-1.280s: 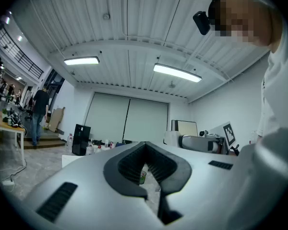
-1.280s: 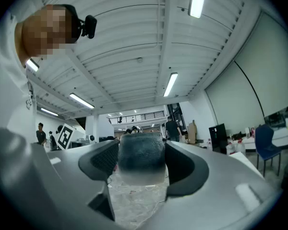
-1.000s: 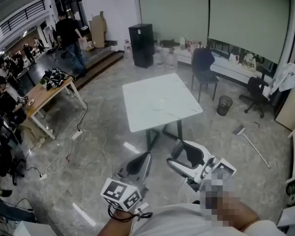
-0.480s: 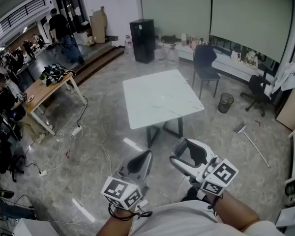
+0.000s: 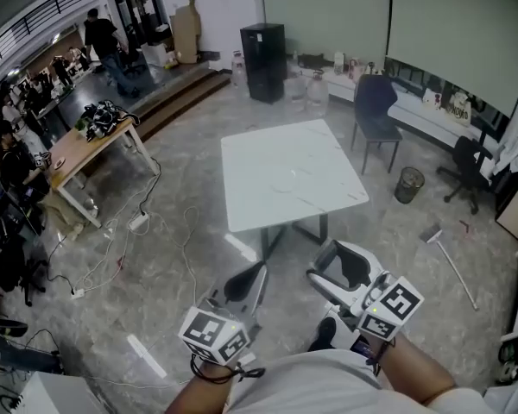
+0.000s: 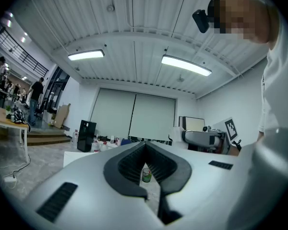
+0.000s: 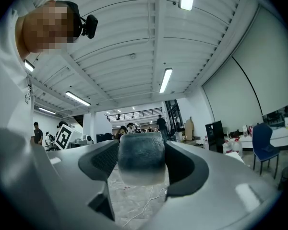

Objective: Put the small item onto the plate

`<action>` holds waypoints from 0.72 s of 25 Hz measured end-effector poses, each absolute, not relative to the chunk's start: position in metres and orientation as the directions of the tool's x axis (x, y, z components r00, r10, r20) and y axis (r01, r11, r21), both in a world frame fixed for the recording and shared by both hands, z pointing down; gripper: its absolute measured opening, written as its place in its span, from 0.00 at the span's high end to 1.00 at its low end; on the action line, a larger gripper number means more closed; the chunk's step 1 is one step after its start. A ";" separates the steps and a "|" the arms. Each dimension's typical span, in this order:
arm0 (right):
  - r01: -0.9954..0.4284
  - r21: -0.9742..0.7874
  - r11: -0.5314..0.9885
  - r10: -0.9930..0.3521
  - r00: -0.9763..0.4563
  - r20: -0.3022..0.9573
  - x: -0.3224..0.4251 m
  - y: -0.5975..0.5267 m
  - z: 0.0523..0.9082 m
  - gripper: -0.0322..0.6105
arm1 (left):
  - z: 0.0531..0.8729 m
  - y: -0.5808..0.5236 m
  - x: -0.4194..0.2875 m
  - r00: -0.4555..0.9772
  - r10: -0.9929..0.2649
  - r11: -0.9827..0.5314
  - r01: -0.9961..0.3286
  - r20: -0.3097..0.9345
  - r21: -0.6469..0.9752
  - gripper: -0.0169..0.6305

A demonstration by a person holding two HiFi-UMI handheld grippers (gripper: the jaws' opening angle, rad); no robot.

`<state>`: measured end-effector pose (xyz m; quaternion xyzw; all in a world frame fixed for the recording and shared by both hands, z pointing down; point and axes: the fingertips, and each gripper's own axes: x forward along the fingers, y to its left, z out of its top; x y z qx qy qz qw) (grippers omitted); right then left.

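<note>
The white table [image 5: 268, 158] is looming slightly larger ahead of both claws than a second ago, so the person is evidently walking toward it; placing is not yet beginning. The right gripper [image 5: 319, 263] is clamping the small item [image 7: 140, 159], a dark, cloudy block, between its pads. The left gripper [image 5: 259, 270] is riding beside it, jaws drawn together on nothing. Well ahead of the claws, a faint round outline on the tabletop, probably the plate [image 5: 288, 182], is waiting. Cables [image 5: 129, 231] are trailing across the stone floor [image 5: 198, 257] left of the claws, toward a wooden desk [image 5: 82, 149].
</note>
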<state>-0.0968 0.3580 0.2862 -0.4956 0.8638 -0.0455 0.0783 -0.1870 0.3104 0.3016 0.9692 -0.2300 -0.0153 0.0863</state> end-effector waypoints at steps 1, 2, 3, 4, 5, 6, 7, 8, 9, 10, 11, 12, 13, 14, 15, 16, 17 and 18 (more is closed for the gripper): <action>-0.846 -0.153 0.510 -0.860 -0.502 -0.089 -0.086 0.348 0.287 0.49 | 0.301 0.301 -0.177 0.890 -0.456 -0.876 -0.451 0.012 0.172 0.97; -0.843 -0.152 0.516 -0.857 -0.508 -0.088 -0.075 0.338 0.287 0.49 | 0.301 0.291 -0.167 0.887 -0.462 -0.873 -0.457 0.014 0.170 0.97; -0.841 -0.150 0.520 -0.854 -0.513 -0.088 -0.064 0.328 0.287 0.49 | 0.301 0.281 -0.156 0.884 -0.467 -0.870 -0.463 0.016 0.170 0.97; -0.838 -0.148 0.525 -0.851 -0.518 -0.086 -0.053 0.317 0.288 0.49 | 0.302 0.271 -0.145 0.881 -0.473 -0.867 -0.468 0.018 0.171 0.97; -0.836 -0.147 0.529 -0.849 -0.523 -0.083 -0.041 0.307 0.289 0.49 | 0.303 0.261 -0.135 0.878 -0.479 -0.863 -0.475 0.019 0.172 0.97; -0.832 -0.146 0.535 -0.845 -0.529 -0.081 -0.029 0.298 0.289 0.49 | 0.303 0.252 -0.123 0.874 -0.485 -0.859 -0.481 0.021 0.172 0.97; -0.828 -0.147 0.541 -0.841 -0.535 -0.079 -0.017 0.289 0.289 0.49 | 0.303 0.243 -0.111 0.870 -0.492 -0.855 -0.489 0.024 0.173 0.97; -0.824 -0.148 0.547 -0.837 -0.542 -0.079 -0.003 0.281 0.290 0.49 | 0.303 0.235 -0.098 0.866 -0.500 -0.851 -0.496 0.025 0.173 0.97; -0.819 -0.152 0.554 -0.832 -0.548 -0.080 0.012 0.273 0.291 0.49 | 0.304 0.226 -0.085 0.861 -0.508 -0.846 -0.504 0.026 0.173 0.97; -0.814 -0.157 0.560 -0.829 -0.554 -0.082 0.027 0.264 0.292 0.49 | 0.304 0.218 -0.072 0.856 -0.516 -0.841 -0.512 0.025 0.174 0.97; -0.809 -0.164 0.565 -0.825 -0.559 -0.083 0.041 0.256 0.293 0.49 | 0.305 0.210 -0.058 0.851 -0.525 -0.836 -0.521 0.025 0.174 0.97; -0.804 -0.170 0.570 -0.821 -0.564 -0.082 0.053 0.248 0.294 0.49 | 0.306 0.204 -0.046 0.846 -0.532 -0.831 -0.528 0.028 0.174 0.97; -0.799 -0.174 0.576 -0.817 -0.571 -0.081 0.064 0.241 0.296 0.49 | 0.307 0.198 -0.035 0.843 -0.537 -0.828 -0.533 0.031 0.173 0.97; -0.794 -0.175 0.582 -0.812 -0.578 -0.080 0.072 0.234 0.297 0.49 | 0.308 0.193 -0.025 0.842 -0.538 -0.827 -0.535 0.034 0.174 0.97; -0.790 -0.173 0.589 -0.807 -0.585 -0.079 0.079 0.229 0.297 0.49 | 0.309 0.189 -0.016 0.842 -0.538 -0.826 -0.535 0.035 0.175 0.97; -0.786 -0.170 0.594 -0.803 -0.590 -0.079 0.084 0.223 0.298 0.49 | 0.310 0.185 -0.009 0.842 -0.538 -0.826 -0.535 0.035 0.178 0.97; -0.784 -0.167 0.598 -0.800 -0.594 -0.080 0.090 0.219 0.297 0.49 | 0.312 0.180 -0.004 0.842 -0.539 -0.825 -0.536 0.033 0.182 0.97; -0.783 -0.164 0.600 -0.799 -0.596 -0.080 0.094 0.215 0.297 0.49 | 0.313 0.176 0.001 0.840 -0.542 -0.823 -0.538 0.031 0.185 0.97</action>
